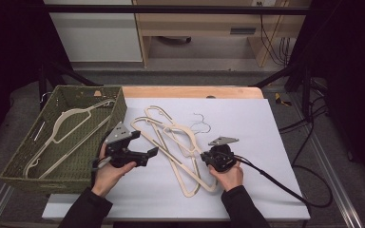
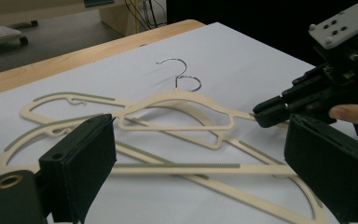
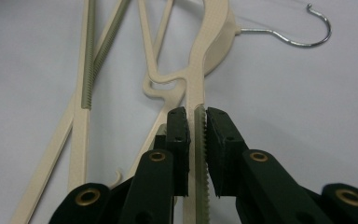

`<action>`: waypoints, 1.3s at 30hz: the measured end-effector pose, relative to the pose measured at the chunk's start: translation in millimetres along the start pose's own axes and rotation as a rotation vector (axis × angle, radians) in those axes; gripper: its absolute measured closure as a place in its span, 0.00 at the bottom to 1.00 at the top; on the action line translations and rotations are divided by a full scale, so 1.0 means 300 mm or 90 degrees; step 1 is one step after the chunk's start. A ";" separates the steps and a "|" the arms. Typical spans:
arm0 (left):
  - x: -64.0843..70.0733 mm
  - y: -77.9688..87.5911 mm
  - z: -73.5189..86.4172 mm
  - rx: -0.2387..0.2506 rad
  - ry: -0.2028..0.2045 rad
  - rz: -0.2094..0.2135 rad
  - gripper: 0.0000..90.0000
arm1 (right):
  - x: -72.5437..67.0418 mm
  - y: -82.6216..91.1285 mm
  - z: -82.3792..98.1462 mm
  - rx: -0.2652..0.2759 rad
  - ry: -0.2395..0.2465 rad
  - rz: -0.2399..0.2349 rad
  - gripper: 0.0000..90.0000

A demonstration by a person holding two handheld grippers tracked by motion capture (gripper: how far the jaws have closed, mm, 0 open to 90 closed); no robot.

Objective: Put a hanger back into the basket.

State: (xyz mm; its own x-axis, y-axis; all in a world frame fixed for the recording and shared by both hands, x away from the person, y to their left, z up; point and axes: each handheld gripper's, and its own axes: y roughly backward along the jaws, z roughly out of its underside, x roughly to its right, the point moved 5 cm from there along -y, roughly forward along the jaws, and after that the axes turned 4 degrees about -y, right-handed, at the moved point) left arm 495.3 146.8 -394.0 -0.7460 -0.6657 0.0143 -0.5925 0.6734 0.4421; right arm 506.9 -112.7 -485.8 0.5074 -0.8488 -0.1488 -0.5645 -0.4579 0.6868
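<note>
hands come in from the near edge of the table, one gripper in each. the right gripper (image 1: pixel 208 158) is clamped on the shoulder arm of a cream hanger (image 3: pixel 200 84), its jaws pinched tight on the thin plastic where the ribbed grey strip runs; in the right gripper view the pads press it from both sides. the left gripper (image 1: pixel 145 145) hangs just left of the pile with jaws wide apart and nothing between them, pointed toward the hangers.

beyond the hands, the pile of cream hangers (image 1: pixel 173 142) lies tangled on the white sheet (image 1: pixel 247 123), with two wire hooks (image 1: pixel 200 124) sticking out on the far side. to the left stands the green woven basket (image 1: pixel 119 107), and one hanger (image 1: pixel 69 128) already lies inside it.

my guess is the job is moving hangers into the basket: one is in, one is gripped but looks to be lying on the sheet, and the rest wait.

how many hangers make up the pile is hard to say, maybe three, since their arms cross and overlap. the held hanger's lower end is cut off under the right hand.
</note>
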 end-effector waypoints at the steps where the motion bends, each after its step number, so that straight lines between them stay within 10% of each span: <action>1: 0.000 -0.020 -0.015 -0.001 0.000 0.001 0.10 | -0.001 0.004 -0.002 0.004 0.000 0.001 0.89; 19: -0.032 -0.276 -0.125 -0.044 -0.015 0.002 0.12 | -0.039 0.056 -0.010 0.050 0.036 -0.056 0.91; 39: -0.054 -0.417 -0.126 -0.072 -0.042 -0.018 0.34 | -0.056 0.071 -0.011 0.059 0.040 -0.091 0.91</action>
State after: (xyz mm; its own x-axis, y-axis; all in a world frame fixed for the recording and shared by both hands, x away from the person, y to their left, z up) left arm 593.0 61.0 -415.6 -0.7501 -0.6588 -0.0577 -0.5787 0.6117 0.5394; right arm 488.5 -107.4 -466.2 0.6250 -0.7564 -0.1928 -0.5401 -0.5974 0.5927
